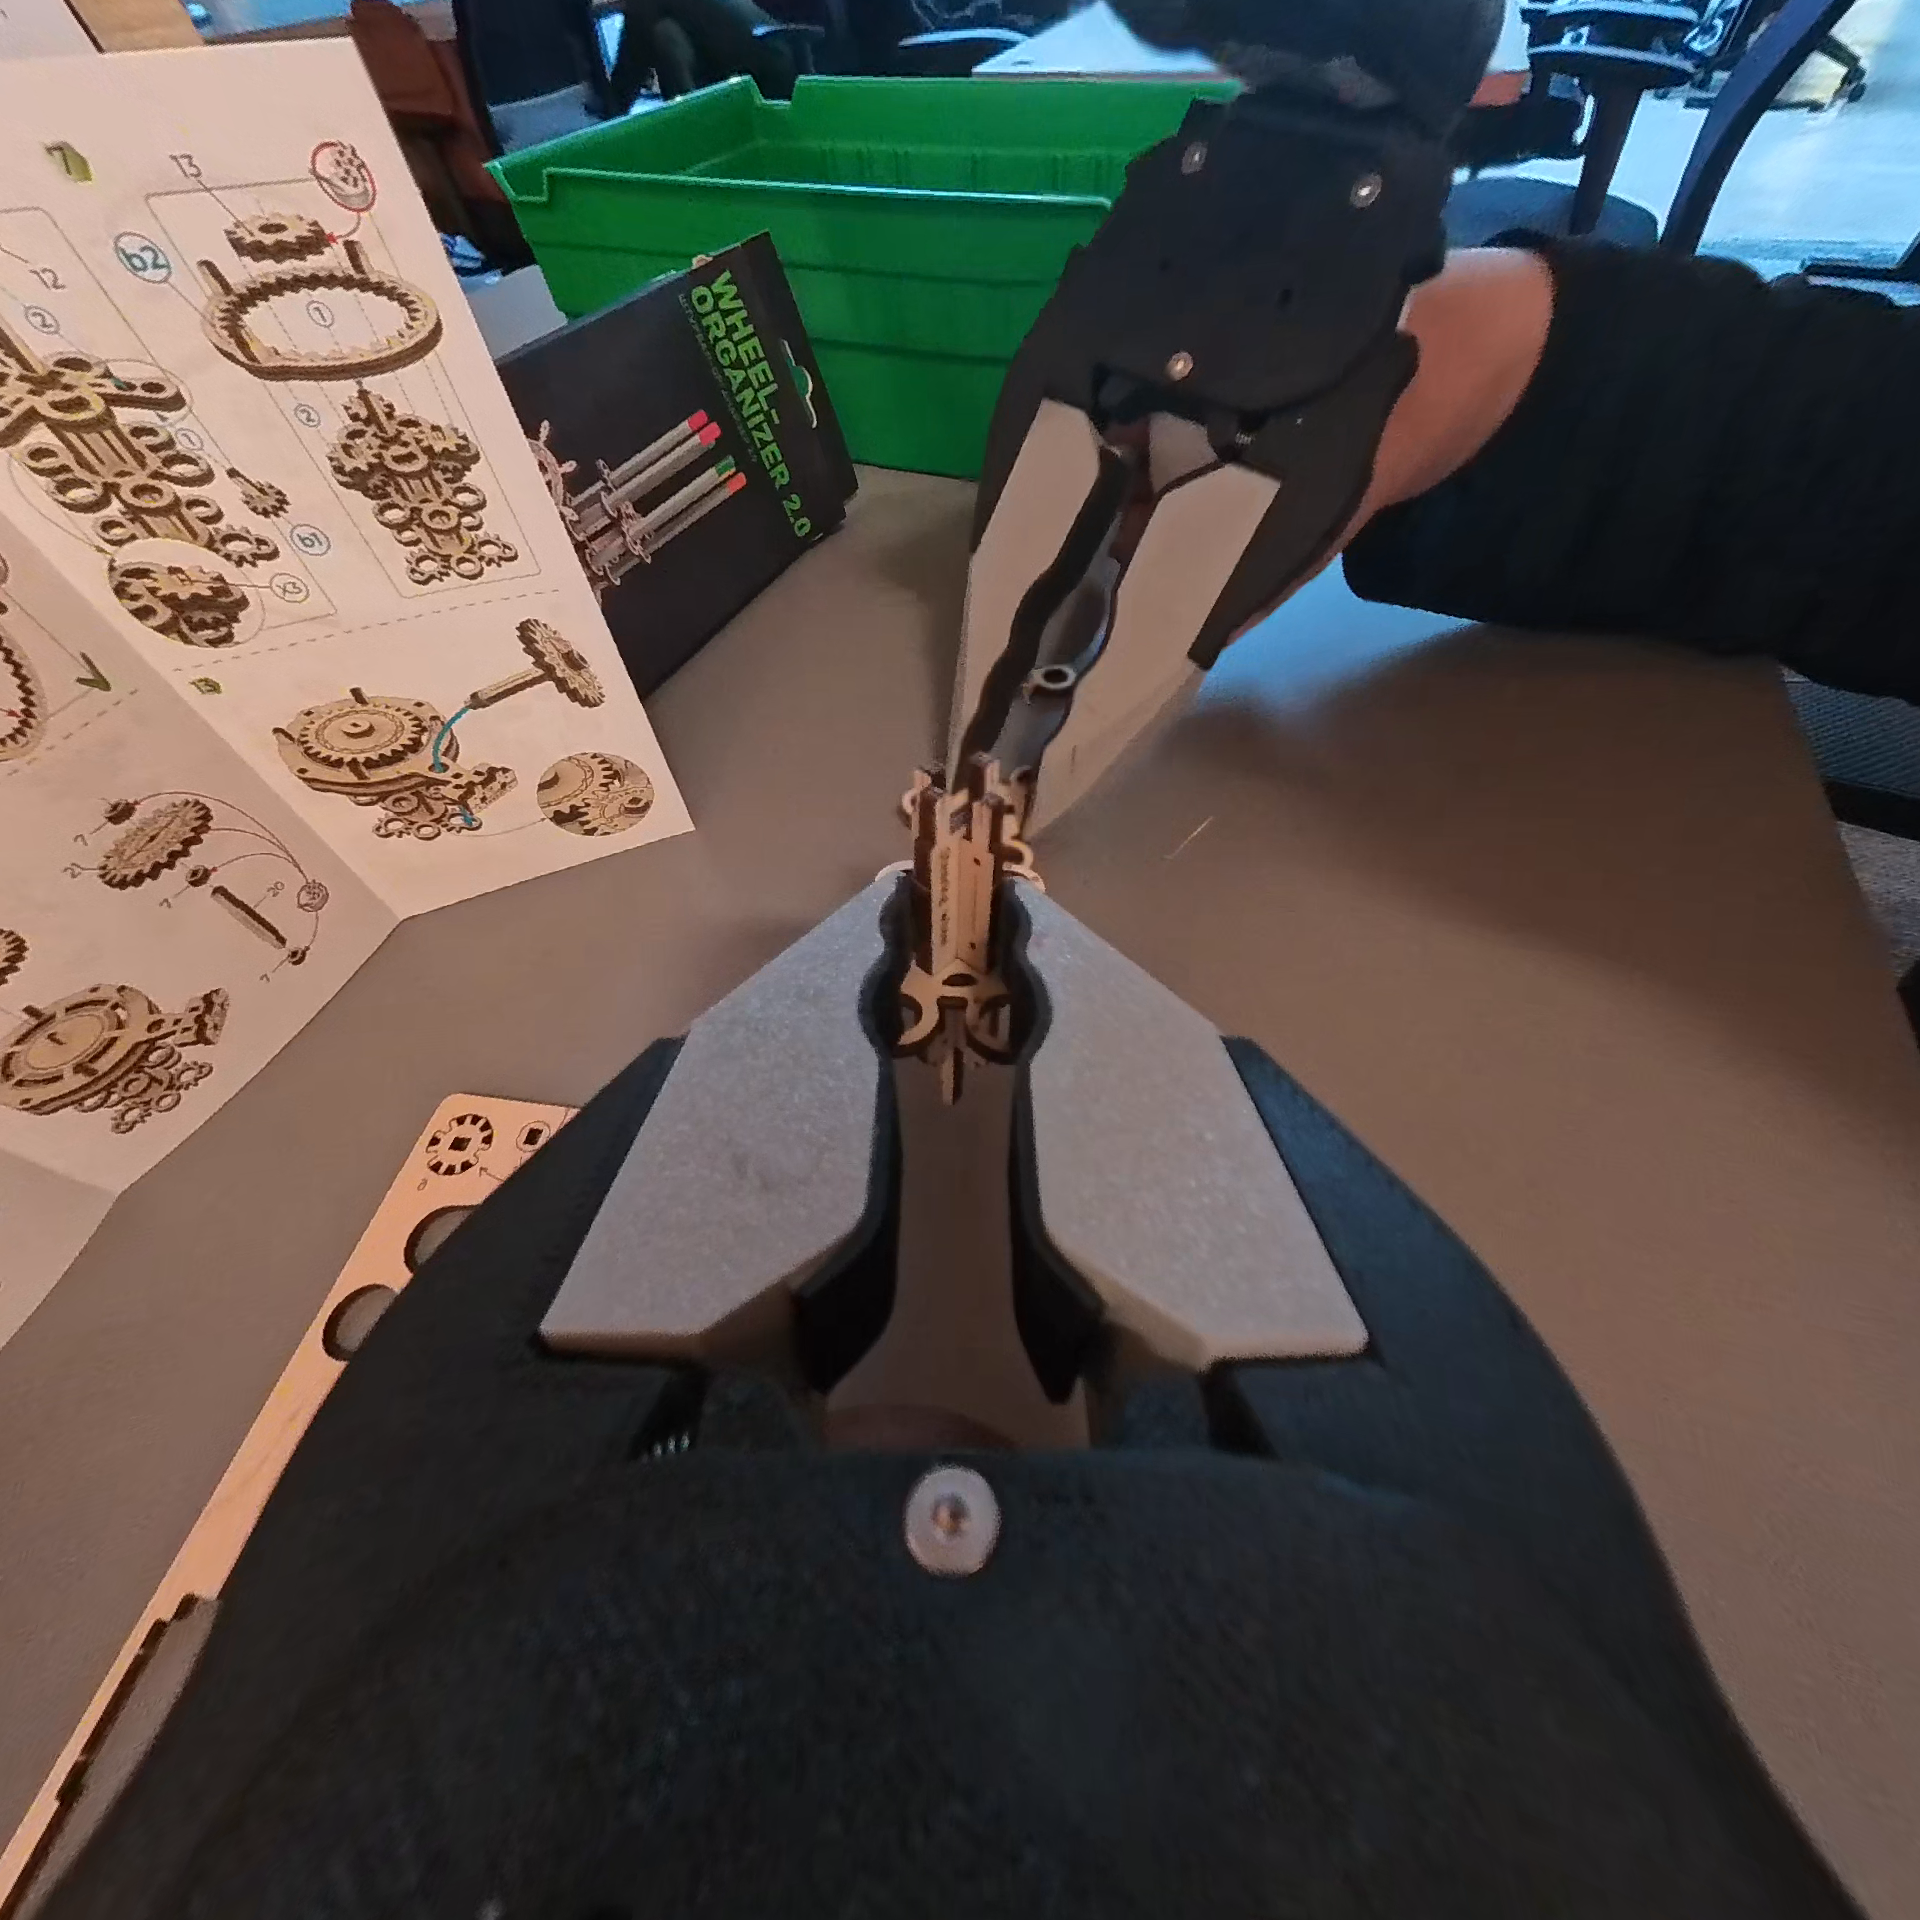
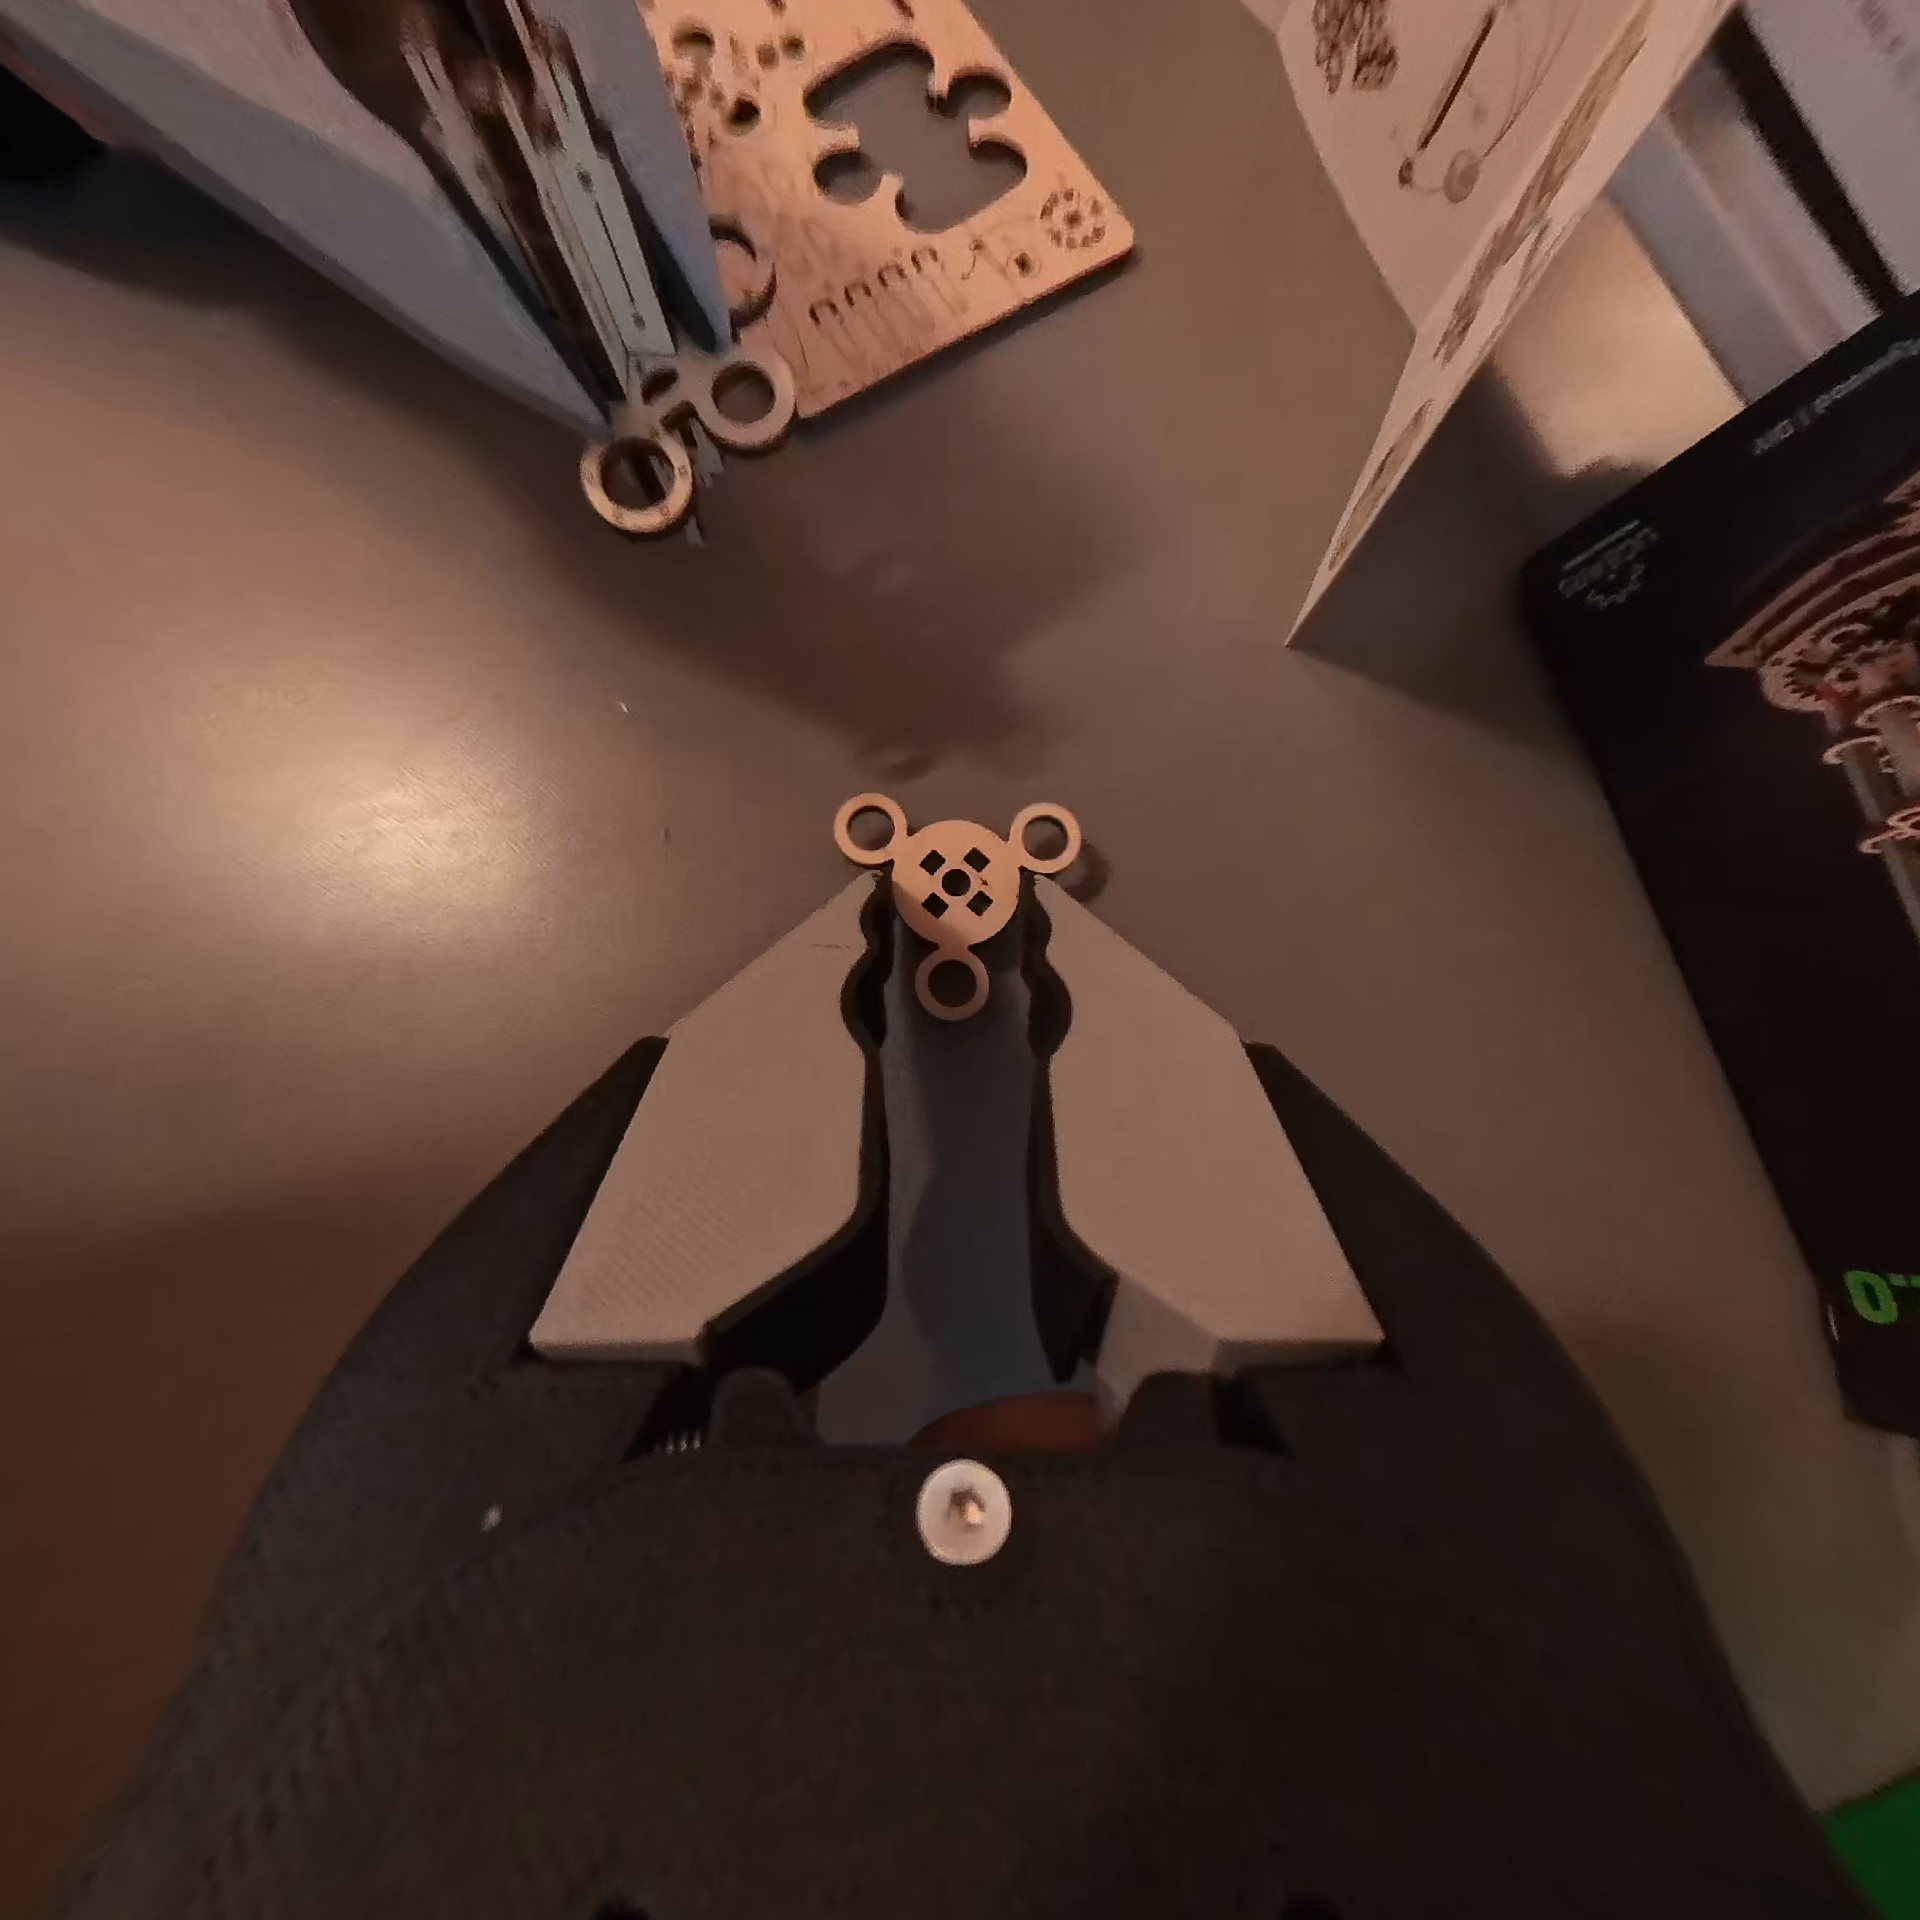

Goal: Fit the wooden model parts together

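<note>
My left gripper (image 1: 956, 914) is shut on a wooden shaft assembly (image 1: 951, 894) with cross-shaped slats and small rings at its ends, which points forward above the grey table. My right gripper (image 2: 954, 883) is shut on a flat wooden disc (image 2: 956, 883) with three ring lobes and small square holes. In the left wrist view the right gripper (image 1: 992, 769) points down close to the shaft's far end. In the right wrist view the left gripper (image 2: 665, 353) and the shaft (image 2: 675, 426) sit at the upper left, apart from the disc.
A fold-out instruction sheet (image 1: 260, 520) stands at the left, with a dark product box (image 1: 686, 447) and a green bin (image 1: 831, 208) behind it. A punched wooden parts sheet (image 1: 447, 1195) lies at the lower left. A dark sleeve (image 1: 1662, 447) reaches in from the right. One gripper's finger ends stand about 9 cm off the other's.
</note>
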